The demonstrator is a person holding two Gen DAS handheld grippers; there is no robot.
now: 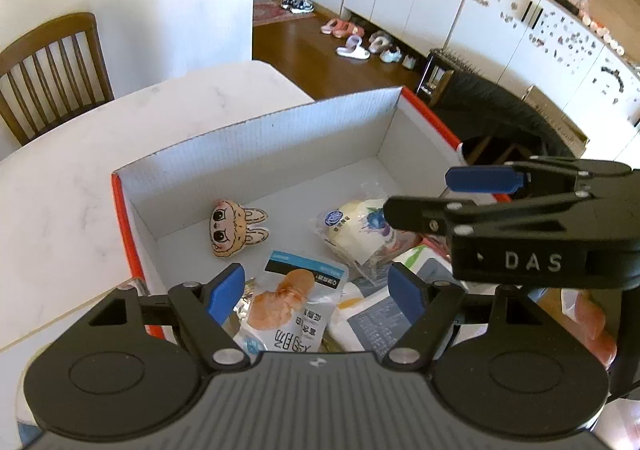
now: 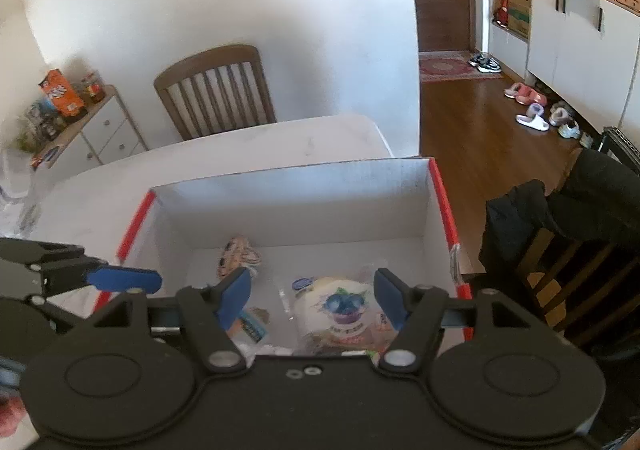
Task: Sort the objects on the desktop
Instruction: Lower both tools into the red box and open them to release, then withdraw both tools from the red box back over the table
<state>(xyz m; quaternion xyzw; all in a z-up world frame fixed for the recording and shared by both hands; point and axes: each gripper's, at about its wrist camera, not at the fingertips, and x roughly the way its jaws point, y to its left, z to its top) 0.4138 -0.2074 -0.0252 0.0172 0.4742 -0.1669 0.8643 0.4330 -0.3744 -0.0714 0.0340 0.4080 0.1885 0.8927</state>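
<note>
A white cardboard box with red outer walls (image 1: 280,130) (image 2: 300,182) stands on the white marble table (image 1: 80,170). Inside lie a small bunny plush (image 1: 234,228) (image 2: 236,256), a blueberry bread packet (image 1: 356,230) (image 2: 340,310), an orange snack packet (image 1: 288,302) and other packets. My left gripper (image 1: 316,290) is open and empty above the orange snack packet. My right gripper (image 2: 312,296) is open and empty above the bread packet. The right gripper also shows at the right of the left wrist view (image 1: 460,194).
A wooden chair (image 2: 216,90) stands behind the table. Another chair with a dark jacket (image 2: 580,202) stands to the right of the box. A low cabinet with an orange carton (image 2: 60,90) is at far left. Slippers (image 1: 352,46) lie on the wood floor.
</note>
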